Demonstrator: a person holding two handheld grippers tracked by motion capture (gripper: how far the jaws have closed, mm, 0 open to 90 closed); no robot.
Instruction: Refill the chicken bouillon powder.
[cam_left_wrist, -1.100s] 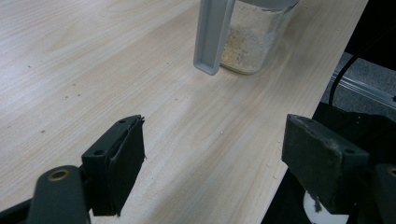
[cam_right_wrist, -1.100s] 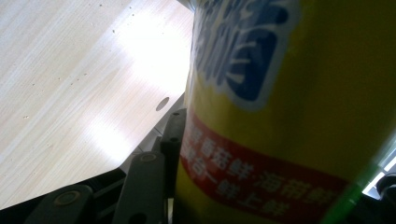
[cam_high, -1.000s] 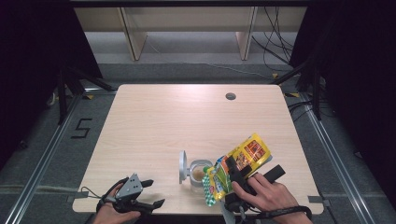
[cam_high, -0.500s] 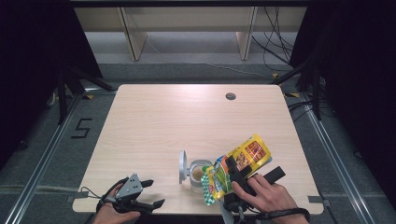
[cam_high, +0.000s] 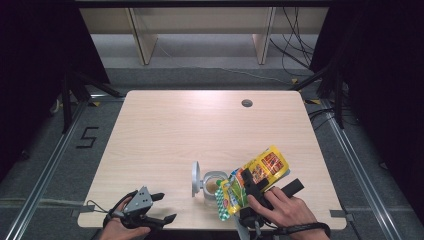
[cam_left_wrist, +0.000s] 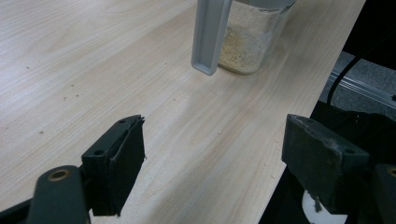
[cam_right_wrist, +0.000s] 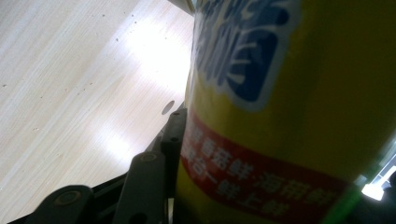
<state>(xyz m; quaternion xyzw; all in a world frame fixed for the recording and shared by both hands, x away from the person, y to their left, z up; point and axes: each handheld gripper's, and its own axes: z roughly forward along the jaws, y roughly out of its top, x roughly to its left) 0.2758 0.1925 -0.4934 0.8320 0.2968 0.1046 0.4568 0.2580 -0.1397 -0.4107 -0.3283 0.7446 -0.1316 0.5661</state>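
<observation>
The yellow seasoning pouch (cam_high: 255, 176), printed with red and blue labels, sits lower right of centre, clamped in the right gripper (cam_high: 248, 186) and tilted over the clear jar (cam_high: 212, 184) of beige granules. The left gripper (cam_high: 159, 207), lower left, has jaws wide and empty. A pale wood table (cam_high: 190, 130) stands on grey floor (cam_high: 55, 165).

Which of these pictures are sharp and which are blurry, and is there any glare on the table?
High view: evenly lit and fairly sharp, dark at both sides. Left gripper view: jaws crisp, the jar of grains softer. Right gripper view: the yellow bag sits so close that its print blurs, and bright glare patches lie on the table.
</observation>
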